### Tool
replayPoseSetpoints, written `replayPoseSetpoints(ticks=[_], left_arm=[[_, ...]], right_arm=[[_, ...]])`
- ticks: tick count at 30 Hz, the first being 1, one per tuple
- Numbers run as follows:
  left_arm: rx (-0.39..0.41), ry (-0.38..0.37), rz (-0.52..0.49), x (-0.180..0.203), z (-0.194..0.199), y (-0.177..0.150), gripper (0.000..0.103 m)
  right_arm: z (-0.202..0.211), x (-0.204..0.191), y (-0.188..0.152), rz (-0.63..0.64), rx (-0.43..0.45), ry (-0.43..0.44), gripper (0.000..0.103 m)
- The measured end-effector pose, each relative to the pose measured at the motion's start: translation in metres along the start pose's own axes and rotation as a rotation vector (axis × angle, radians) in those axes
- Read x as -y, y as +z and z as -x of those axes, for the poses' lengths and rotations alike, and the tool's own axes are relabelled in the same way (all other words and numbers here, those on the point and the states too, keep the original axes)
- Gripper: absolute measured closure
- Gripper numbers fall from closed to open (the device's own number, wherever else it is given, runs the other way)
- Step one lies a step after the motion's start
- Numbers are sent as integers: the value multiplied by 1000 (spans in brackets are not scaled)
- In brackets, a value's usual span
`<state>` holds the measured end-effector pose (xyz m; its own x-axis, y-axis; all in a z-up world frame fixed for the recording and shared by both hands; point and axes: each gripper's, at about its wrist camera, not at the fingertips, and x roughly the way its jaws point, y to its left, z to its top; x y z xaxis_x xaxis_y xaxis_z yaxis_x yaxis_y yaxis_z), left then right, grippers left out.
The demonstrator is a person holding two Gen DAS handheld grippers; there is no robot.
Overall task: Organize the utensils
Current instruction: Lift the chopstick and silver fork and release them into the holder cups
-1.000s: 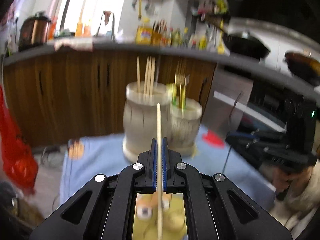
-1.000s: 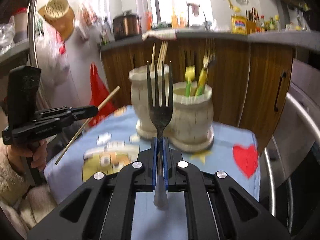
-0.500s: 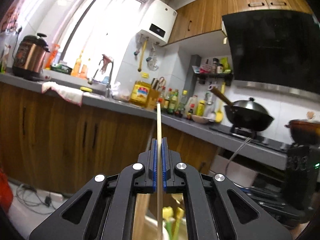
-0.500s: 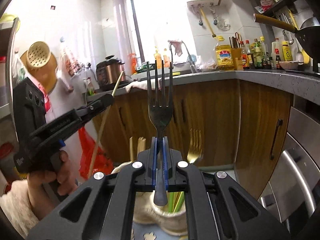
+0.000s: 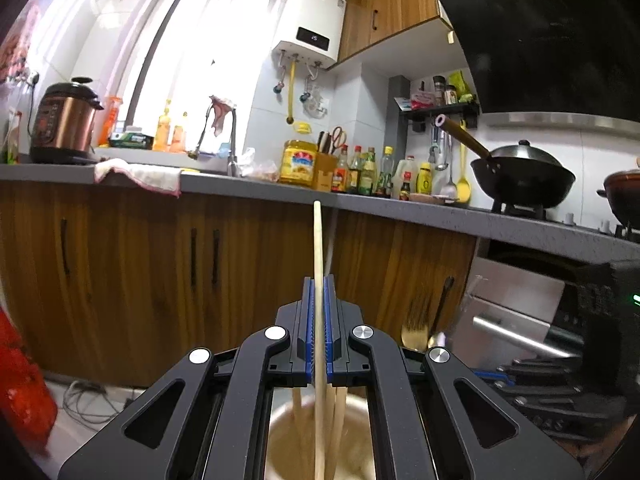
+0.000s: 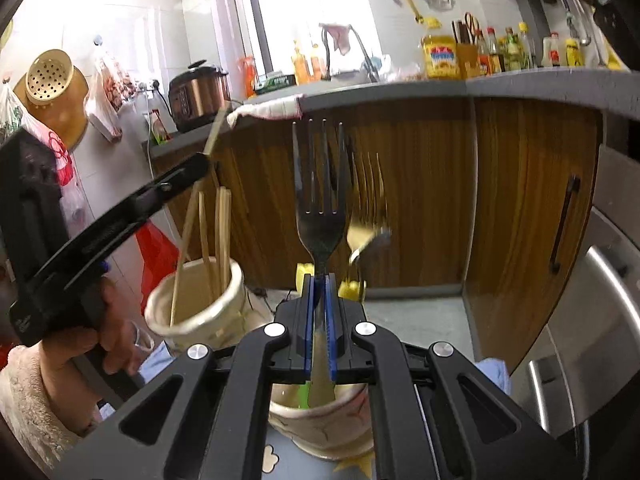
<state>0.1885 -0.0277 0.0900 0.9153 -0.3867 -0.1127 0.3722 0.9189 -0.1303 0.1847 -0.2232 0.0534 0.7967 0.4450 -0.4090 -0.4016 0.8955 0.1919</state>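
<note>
My left gripper [image 5: 319, 300] has its ribbed blue pads pressed tight on a slim, pale wooden chopstick [image 5: 318, 256], which stands upright toward 12 o'clock. At 6 o'clock below the jaws sits the round cream holder [image 5: 280, 440], smooth-walled, with more chopsticks leaning inside it. Only the right wrist view shows this from outside: the left gripper [image 6: 202, 160] comes in from 9 o'clock over that holder [image 6: 192, 312], the chopstick [image 6: 184, 248] slanting down into its mouth beside the others. My right gripper [image 6: 320, 280] is clamped shut on the neck of a dark metal fork [image 6: 320, 200], four tines up at 12 o'clock. Under it at 6 o'clock is a second cream holder [image 6: 320, 428]. A gold fork [image 6: 366, 216], blurred, rises at 1 o'clock. The left view catches that gold fork [image 5: 414, 336] only partly.
</note>
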Motion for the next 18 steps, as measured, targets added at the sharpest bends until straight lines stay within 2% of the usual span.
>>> replayPoseSetpoints(ticks=[5, 14, 16, 18], left_arm=[[7, 17, -23, 1, 28, -15, 98], [-70, 56, -25, -6, 37, -33, 98], [-90, 64, -23, -7, 35, -32, 98], [-105, 72, -27, -7, 36, -30, 96]], right_arm=[[-1, 5, -11, -20, -23, -16, 98], [-6, 5, -21, -47, -56, -57, 98], [-4, 5, -21, -49, -59, -58, 95], [0, 4, -20, -51, -55, -54, 82]])
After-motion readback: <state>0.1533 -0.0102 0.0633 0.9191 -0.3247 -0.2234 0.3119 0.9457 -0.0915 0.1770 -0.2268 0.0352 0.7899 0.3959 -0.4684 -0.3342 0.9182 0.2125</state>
